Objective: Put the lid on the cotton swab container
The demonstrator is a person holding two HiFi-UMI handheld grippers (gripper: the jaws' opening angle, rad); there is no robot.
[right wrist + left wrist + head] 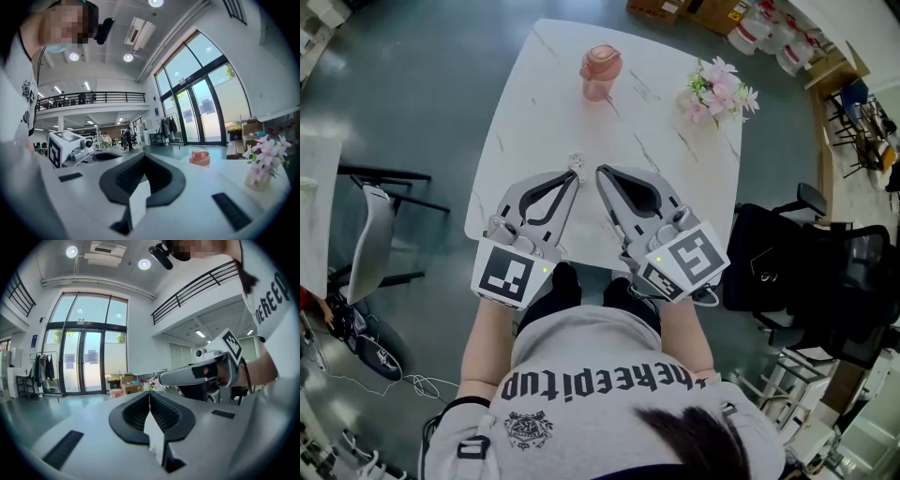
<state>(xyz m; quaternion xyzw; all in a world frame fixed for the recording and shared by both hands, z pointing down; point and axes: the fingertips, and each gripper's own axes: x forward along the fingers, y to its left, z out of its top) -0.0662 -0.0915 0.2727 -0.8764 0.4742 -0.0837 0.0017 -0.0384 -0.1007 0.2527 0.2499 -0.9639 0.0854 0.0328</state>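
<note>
A pink round container [600,71] with its pink lid resting on top stands at the far side of the white marble table [534,112]; it also shows in the right gripper view [200,158]. A small clear object [577,163] lies on the table just beyond the left gripper's tip. My left gripper [575,177] [149,393] is shut with nothing between its jaws. Beside it, my right gripper [601,172] [142,155] is shut and empty too. Both hover over the table's near edge, side by side, tips pointing away from me.
A vase of pink flowers [719,91] [264,159] stands at the table's far right corner. A black office chair [806,272] is to the right of the table, and a white chair [370,234] to the left. Cardboard boxes [694,11] sit on the floor beyond.
</note>
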